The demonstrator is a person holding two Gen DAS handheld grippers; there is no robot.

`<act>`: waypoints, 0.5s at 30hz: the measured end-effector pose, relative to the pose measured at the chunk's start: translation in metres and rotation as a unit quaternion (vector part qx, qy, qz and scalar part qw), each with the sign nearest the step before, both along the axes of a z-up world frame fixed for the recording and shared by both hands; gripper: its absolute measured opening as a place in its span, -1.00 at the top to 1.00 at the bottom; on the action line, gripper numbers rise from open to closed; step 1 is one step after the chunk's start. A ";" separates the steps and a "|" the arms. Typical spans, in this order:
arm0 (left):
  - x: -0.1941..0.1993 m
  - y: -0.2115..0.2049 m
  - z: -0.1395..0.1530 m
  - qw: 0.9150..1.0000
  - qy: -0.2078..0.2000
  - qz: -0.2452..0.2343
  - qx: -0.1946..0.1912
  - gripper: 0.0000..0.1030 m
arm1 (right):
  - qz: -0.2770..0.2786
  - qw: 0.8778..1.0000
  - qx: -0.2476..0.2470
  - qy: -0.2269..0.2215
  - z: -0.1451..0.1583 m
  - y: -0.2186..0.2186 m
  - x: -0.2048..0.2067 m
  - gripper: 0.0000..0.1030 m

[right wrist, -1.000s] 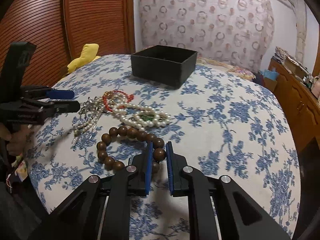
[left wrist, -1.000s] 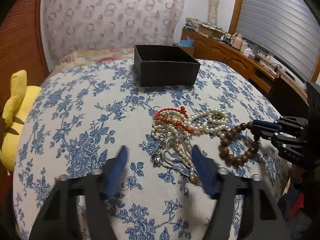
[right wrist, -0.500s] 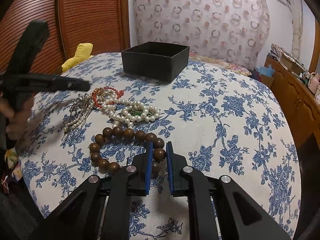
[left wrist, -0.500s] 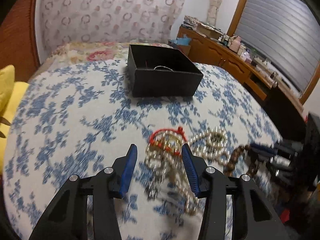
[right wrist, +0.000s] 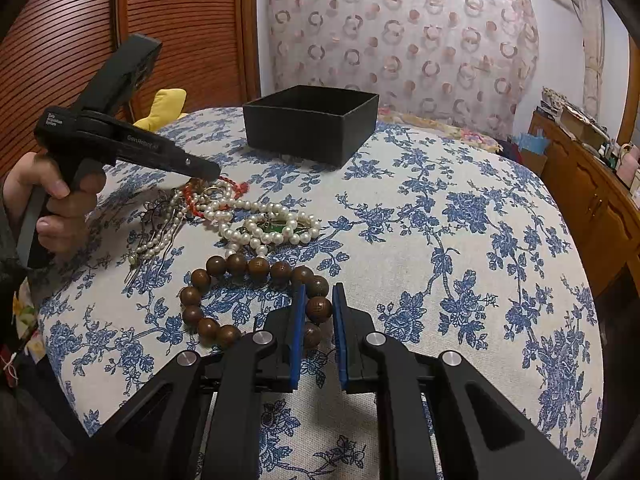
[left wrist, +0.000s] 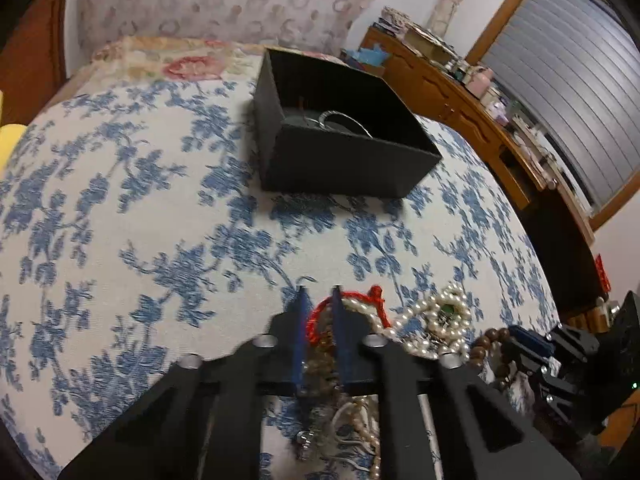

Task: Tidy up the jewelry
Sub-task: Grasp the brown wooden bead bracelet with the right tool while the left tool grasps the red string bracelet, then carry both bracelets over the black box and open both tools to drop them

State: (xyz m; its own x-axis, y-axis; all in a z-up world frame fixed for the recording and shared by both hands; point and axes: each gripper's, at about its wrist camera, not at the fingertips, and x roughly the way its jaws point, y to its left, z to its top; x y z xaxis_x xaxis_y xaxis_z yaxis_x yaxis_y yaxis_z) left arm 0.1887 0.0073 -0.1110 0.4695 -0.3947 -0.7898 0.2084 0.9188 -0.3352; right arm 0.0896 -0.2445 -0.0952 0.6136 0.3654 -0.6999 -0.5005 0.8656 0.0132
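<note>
Saw a rounded worktop [left wrist: 160,200] under a cream cloth printed with blue flowers, with a patterned curtain [right wrist: 400,20] behind it. Noted a black open box [left wrist: 340,168] at the far side and the jewelry heaped at the near edge: a pearl necklace [right wrist: 260,220], a red cord bracelet [left wrist: 316,316], a silver hairpin [right wrist: 160,232] and a wooden bead bracelet [right wrist: 224,276]. Found the left claw [left wrist: 318,300] closed down narrow on the red cord, tips low in the tangle. Found the right claw [right wrist: 318,292] nearly closed, pinching one brown bead of the wooden bracelet, whose loop still lay on the cloth. From the left wrist alone, looked down into the box and made out a thin silver hoop [left wrist: 340,118] on its floor, plus a wooden sideboard [left wrist: 460,92] cluttered with small items beneath a slatted window blind [left wrist: 560,80]. From the right wrist alone, caught only the box's outer walls, a ribbed wooden door [right wrist: 80,20], a yellow plush toy [right wrist: 164,104], and the person's left hand [right wrist: 60,200] wrapped round the left claw's handle.
</note>
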 end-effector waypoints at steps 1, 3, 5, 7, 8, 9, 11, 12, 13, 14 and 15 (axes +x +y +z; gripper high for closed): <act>-0.001 -0.002 -0.001 1.000 -0.001 -0.002 0.009 0.96 | 0.000 1.000 0.000 0.000 0.000 0.000 0.000 0.71; -0.003 -0.006 -0.001 1.000 -0.009 -0.006 0.023 0.97 | 0.001 1.000 -0.001 -0.001 0.000 0.000 0.000 0.71; -0.004 -0.009 0.000 0.999 -0.016 -0.007 0.031 0.98 | 0.000 1.000 0.000 0.000 0.000 0.000 0.000 0.71; -0.006 -0.009 0.006 0.999 -0.028 -0.007 0.033 0.98 | 0.001 1.000 -0.001 -0.001 0.000 0.000 0.000 0.71; -0.007 -0.009 0.010 0.999 -0.035 -0.006 0.035 0.98 | 0.001 1.000 -0.001 -0.001 0.000 0.000 0.000 0.71; -0.008 -0.010 0.014 0.998 -0.042 -0.006 0.036 0.98 | 0.001 1.000 -0.001 -0.001 0.000 0.000 0.000 0.71; -0.011 -0.011 0.026 0.998 -0.057 -0.007 0.034 0.98 | -0.001 1.000 0.001 -0.003 0.002 0.000 -0.001 0.71; -0.012 -0.011 0.031 0.997 -0.065 -0.008 0.031 0.98 | -0.001 1.000 0.002 -0.006 0.003 0.000 -0.001 0.71; -0.014 -0.013 0.039 0.997 -0.074 -0.010 0.030 0.98 | 0.000 1.000 0.003 -0.009 0.004 0.000 -0.002 0.71; -0.015 -0.015 0.044 0.996 -0.081 -0.011 0.031 0.98 | 0.001 1.000 0.006 -0.010 0.006 0.000 -0.003 0.71; -0.016 -0.016 0.049 0.996 -0.088 -0.012 0.032 0.98 | 0.003 1.000 0.009 -0.012 0.008 0.000 -0.004 0.71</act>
